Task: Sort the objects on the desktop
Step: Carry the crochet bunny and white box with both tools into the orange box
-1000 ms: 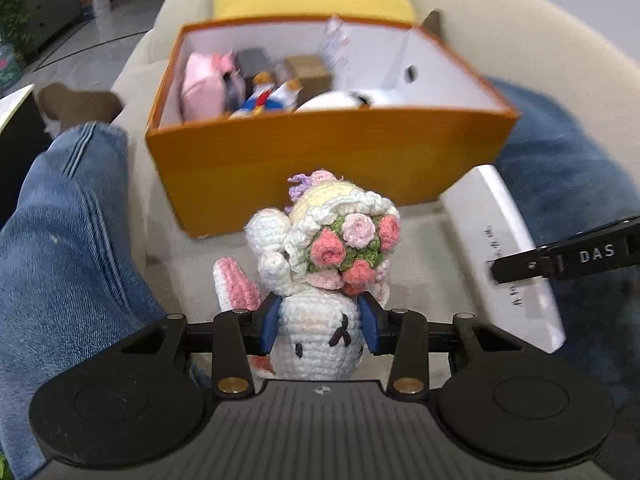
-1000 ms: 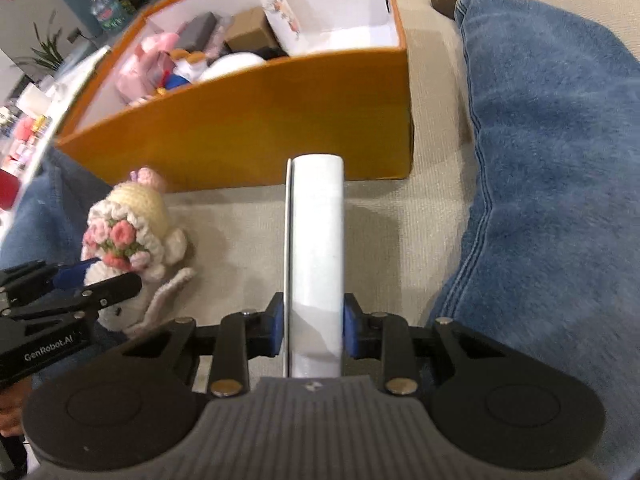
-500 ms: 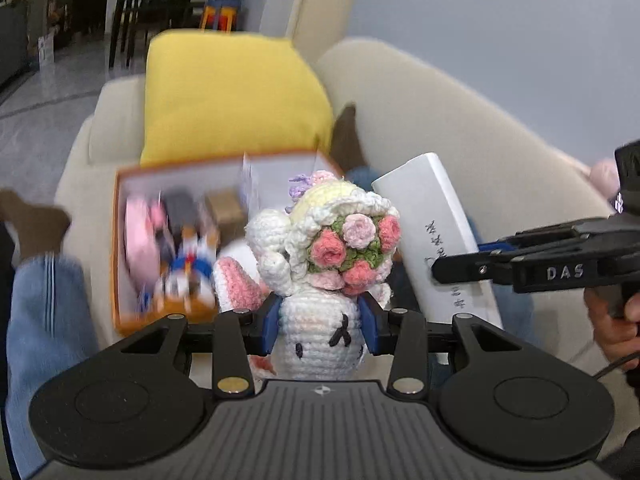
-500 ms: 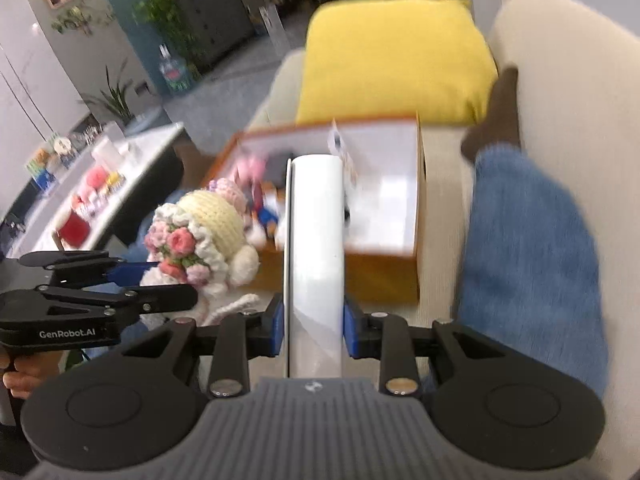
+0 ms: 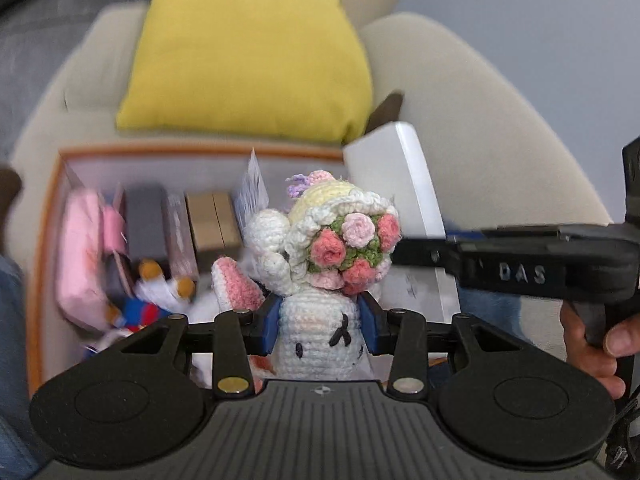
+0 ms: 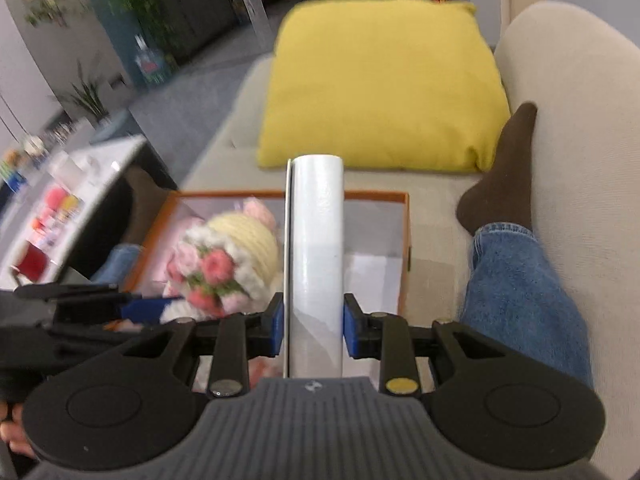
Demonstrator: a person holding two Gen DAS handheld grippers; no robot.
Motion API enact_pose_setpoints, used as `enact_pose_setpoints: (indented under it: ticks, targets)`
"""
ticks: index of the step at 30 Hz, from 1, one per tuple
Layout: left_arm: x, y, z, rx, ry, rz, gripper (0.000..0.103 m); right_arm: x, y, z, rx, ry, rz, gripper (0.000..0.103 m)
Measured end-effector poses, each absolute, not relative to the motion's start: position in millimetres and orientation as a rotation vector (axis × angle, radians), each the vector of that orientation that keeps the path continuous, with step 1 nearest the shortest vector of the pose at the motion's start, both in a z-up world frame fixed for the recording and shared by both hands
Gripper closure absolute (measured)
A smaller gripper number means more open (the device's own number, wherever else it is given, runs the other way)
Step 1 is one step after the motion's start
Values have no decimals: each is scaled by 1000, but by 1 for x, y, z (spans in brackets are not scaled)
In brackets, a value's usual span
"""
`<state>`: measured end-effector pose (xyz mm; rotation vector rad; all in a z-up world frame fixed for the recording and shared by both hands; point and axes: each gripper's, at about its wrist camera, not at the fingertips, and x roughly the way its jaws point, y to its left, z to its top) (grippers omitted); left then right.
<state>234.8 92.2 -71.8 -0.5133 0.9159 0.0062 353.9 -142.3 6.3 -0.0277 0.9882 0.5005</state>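
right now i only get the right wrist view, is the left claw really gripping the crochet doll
Observer: Yes. The left claw has both blue pads pressed on the crochet doll, on its white body.
Operator: what's in the box past it
Observer: The orange box holds a pink pouch, a dark grey case and a brown carton.
Operator: anything on my white box
Observer: The white box in the right claw has dark print on its broad face, too blurred to read.

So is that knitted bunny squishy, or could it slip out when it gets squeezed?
The crochet bunny probably squashes easily: it is yarn, and the left gripper pads press into its sides. The fuzzy yarn likely grips, so slipping seems unlikely. Its flowered head rises well above the grip, so it may wobble.
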Motion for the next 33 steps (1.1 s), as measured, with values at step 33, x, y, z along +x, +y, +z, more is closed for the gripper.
enact_pose_setpoints:
  ticks: [33]
  targets:
    - [254, 69, -130, -379, 942, 42, 52, 395, -65, -65, -461, 1270, 225, 72]
